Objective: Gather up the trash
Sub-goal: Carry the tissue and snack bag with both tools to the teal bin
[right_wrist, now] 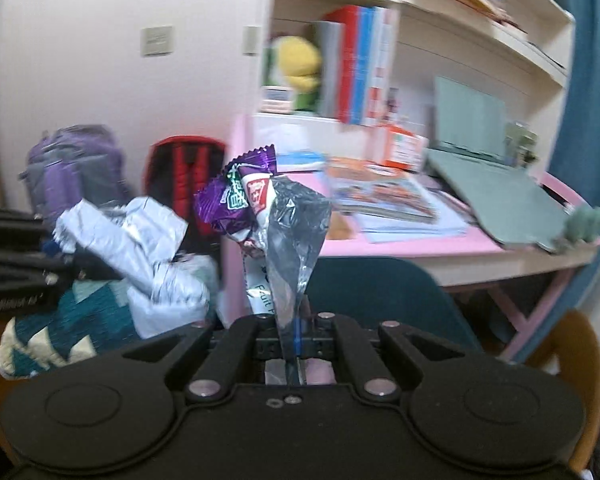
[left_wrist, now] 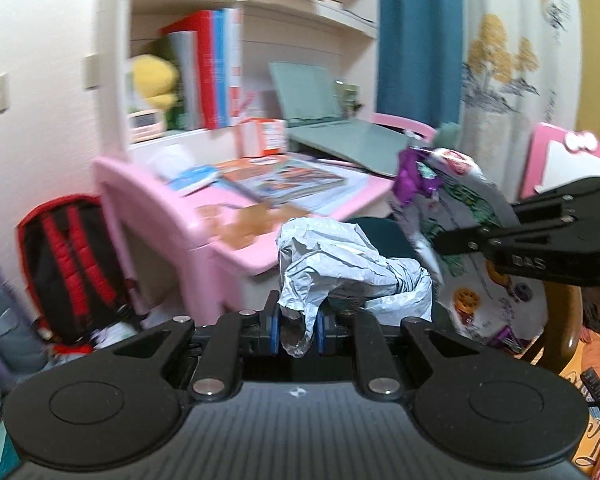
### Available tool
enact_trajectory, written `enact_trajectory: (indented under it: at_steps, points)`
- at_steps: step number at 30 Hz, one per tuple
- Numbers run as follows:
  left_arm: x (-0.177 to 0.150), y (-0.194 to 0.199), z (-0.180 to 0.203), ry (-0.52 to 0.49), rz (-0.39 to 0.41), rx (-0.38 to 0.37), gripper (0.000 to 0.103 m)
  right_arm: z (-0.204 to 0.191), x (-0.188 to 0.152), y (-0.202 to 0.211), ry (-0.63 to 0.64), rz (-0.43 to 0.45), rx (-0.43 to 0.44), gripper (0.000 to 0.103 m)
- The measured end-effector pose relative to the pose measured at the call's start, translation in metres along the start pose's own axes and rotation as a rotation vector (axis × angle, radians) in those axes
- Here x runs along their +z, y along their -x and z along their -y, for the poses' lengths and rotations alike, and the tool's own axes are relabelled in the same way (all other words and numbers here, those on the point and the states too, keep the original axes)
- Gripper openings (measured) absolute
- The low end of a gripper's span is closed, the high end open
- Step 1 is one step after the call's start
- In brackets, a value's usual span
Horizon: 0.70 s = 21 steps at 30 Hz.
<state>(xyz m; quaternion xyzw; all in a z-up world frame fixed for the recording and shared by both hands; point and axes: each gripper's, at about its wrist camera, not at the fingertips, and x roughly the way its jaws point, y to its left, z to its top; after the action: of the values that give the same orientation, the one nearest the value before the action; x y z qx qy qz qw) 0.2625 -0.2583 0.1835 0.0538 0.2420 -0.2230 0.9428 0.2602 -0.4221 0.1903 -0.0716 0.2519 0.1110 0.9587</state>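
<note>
Indoor light is even and moderately bright, with a warm cast; its source is out of view. Motion blur smears both views, heaviest on the books left of the laptop [left_wrist: 332, 120] and on the backpacks below them. Fisheye bending curves the shelves above the laptop. Corners are vignetted black

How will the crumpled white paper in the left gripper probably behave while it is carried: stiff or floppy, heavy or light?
The crumpled paper probably holds its shape: it stands up above the left gripper without drooping. It looks light, since one pinched corner carries it. That small pinch might slip or tear if shaken.
</note>
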Motion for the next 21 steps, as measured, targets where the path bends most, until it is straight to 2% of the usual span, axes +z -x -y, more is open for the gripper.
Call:
enact_trajectory:
  at_steps: [5, 9, 21]
  points:
    - [0.017, -0.038, 0.040, -0.050, -0.039, -0.032, 0.016, 0.035, -0.003, -0.021, -0.047, -0.020, -0.049, 0.001]
    - [0.025, -0.069, 0.061, -0.083, -0.076, -0.020, 0.016, 0.055, 0.001, -0.046, -0.082, -0.028, -0.080, 0.001]
    - [0.027, -0.152, 0.085, -0.137, -0.230, 0.001, 0.016, 0.079, -0.009, -0.120, -0.138, -0.153, -0.111, 0.002]
